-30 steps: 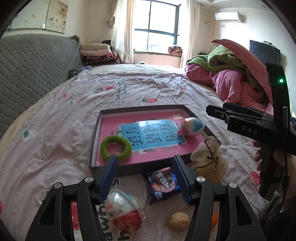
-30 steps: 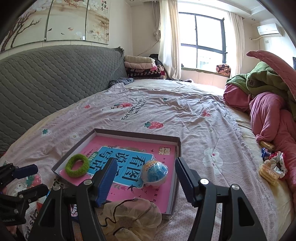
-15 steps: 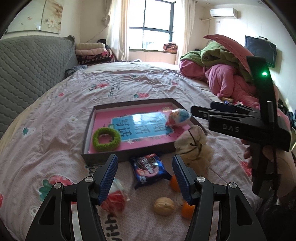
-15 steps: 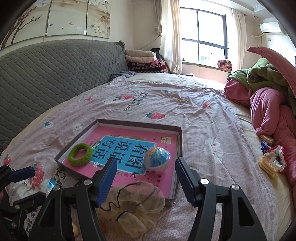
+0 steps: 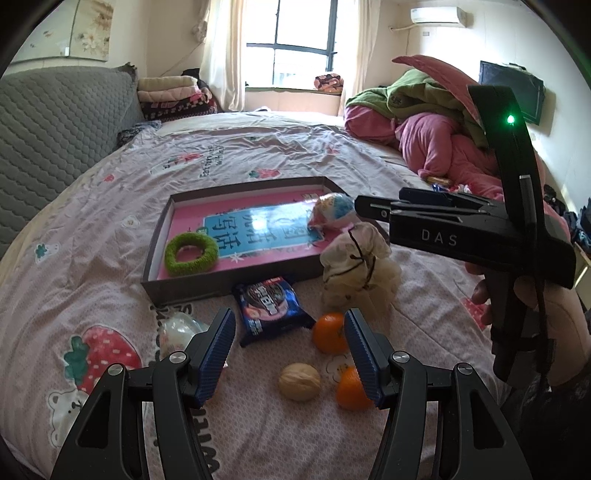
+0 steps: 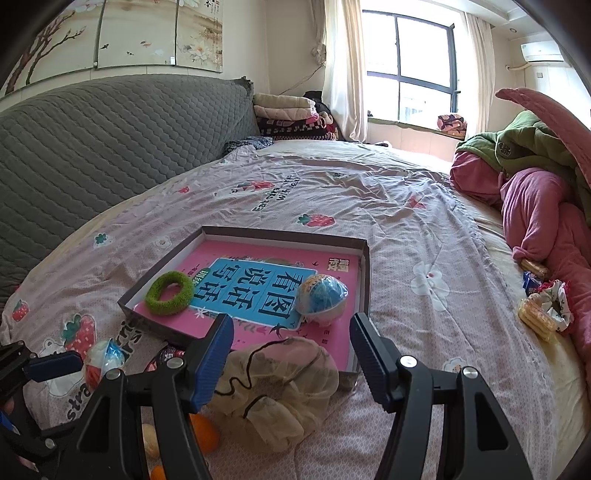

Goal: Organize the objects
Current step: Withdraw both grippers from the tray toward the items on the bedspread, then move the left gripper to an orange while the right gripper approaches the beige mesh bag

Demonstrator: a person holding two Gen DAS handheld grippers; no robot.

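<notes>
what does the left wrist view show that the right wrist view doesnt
Only the left wrist view: the blue snack packet in full, the walnut in the open, and the black screen on the wall.

Only the right wrist view: the painted panels above the headboard, and biscuits beside a scrunchie.

Both: the box tray holding the green ring and blue-topped egg toy, plus the cream cloth bag.

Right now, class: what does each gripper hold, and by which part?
Nothing. The left gripper and the right gripper both stand open and empty above the bed.
</notes>
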